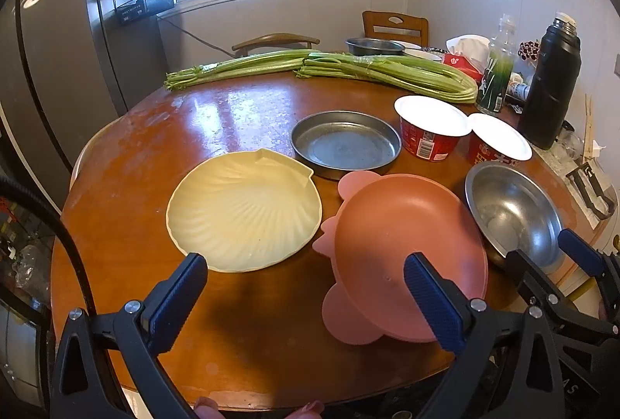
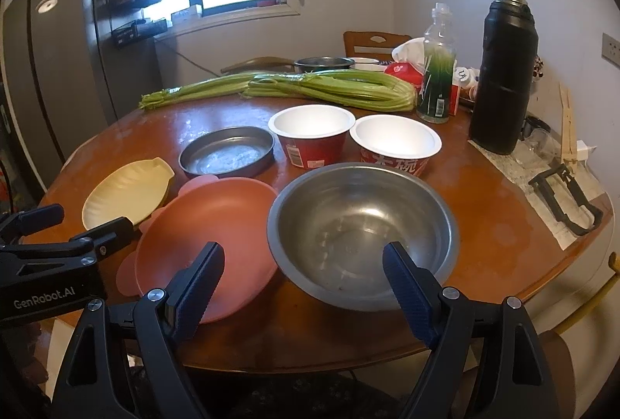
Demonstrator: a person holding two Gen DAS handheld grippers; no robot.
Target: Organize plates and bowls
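A cream shell-shaped plate lies on the round wooden table. A pink plate lies to its right, beside a steel bowl. A flat steel dish sits behind them. Two red paper bowls stand further right. My left gripper is open above the table's front, between the cream and pink plates. My right gripper is open over the steel bowl's near rim; it also shows in the left wrist view.
Celery bundles lie across the back of the table. A black thermos, a bottle, a tissue box and more dishes stand at the back right. A fridge stands left.
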